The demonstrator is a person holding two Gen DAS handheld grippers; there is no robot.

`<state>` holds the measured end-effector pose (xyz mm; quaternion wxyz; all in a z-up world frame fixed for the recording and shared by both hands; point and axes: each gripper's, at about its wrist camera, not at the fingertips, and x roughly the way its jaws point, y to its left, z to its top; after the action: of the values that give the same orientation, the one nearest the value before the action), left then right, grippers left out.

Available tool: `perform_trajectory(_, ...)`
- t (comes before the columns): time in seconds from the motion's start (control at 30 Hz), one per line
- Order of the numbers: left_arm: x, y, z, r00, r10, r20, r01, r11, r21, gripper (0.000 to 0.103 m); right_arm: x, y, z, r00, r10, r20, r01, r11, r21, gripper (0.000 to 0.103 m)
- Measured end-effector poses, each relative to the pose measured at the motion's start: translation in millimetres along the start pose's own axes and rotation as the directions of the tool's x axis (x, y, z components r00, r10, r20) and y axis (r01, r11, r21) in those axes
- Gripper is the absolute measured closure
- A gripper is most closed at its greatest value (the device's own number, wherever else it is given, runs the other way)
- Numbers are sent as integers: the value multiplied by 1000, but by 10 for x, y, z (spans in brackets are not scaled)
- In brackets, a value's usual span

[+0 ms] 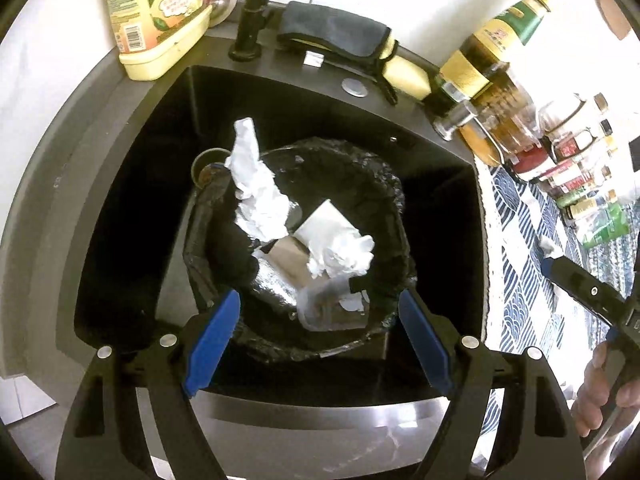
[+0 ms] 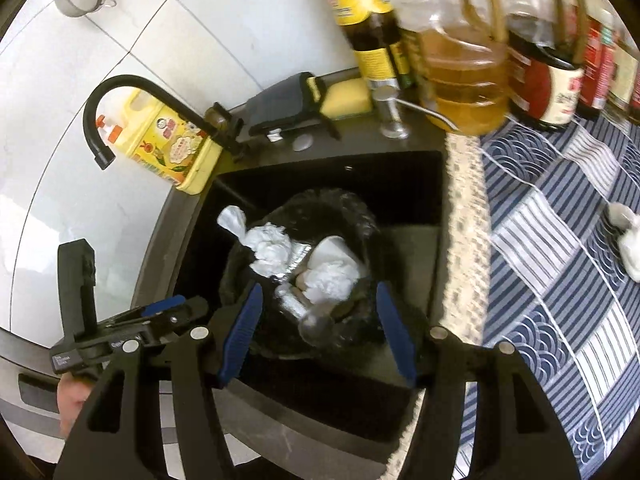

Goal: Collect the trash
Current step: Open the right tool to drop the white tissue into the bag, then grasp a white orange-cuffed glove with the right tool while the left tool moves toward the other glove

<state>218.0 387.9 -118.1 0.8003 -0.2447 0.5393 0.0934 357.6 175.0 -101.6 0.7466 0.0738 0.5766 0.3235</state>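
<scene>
A bin lined with a black bag [image 1: 384, 184] [image 2: 360, 208] stands in the black sink [image 1: 132, 208] [image 2: 412, 176]. It holds crumpled white tissues [image 1: 260, 192] [image 2: 268, 252], a folded white paper [image 1: 324, 220] [image 2: 332, 256], foil [image 1: 276, 284] and a clear plastic piece [image 1: 320, 304]. My left gripper [image 1: 320, 312] is open and empty above the bin's near rim. My right gripper [image 2: 318, 300] is open and empty above the bin too. A crumpled white tissue [image 2: 630, 240] lies on the blue patterned cloth to the right.
A black faucet [image 1: 256, 4] [image 2: 120, 96], yellow detergent jug [image 1: 156, 20] [image 2: 172, 148], grey cloth and yellow sponge [image 1: 404, 76] [image 2: 344, 96] sit behind the sink. Oil and sauce bottles [image 1: 492, 76] [image 2: 464, 72] crowd the right counter on the cloth [image 2: 560, 264].
</scene>
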Motion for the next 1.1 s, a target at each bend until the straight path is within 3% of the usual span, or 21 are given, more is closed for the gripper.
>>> perform_trajectory(0.6,81,-773,-219,1000,-21,22,21,1000,-12,23,-710,-930,-206,997,-69,16,69,997,24,31)
perform_trajectory(1.1,248,-1786,-344,1000,-9,14,8,998,64,23,-1423,-2321,-362,979,-198,53,189,973,135,28)
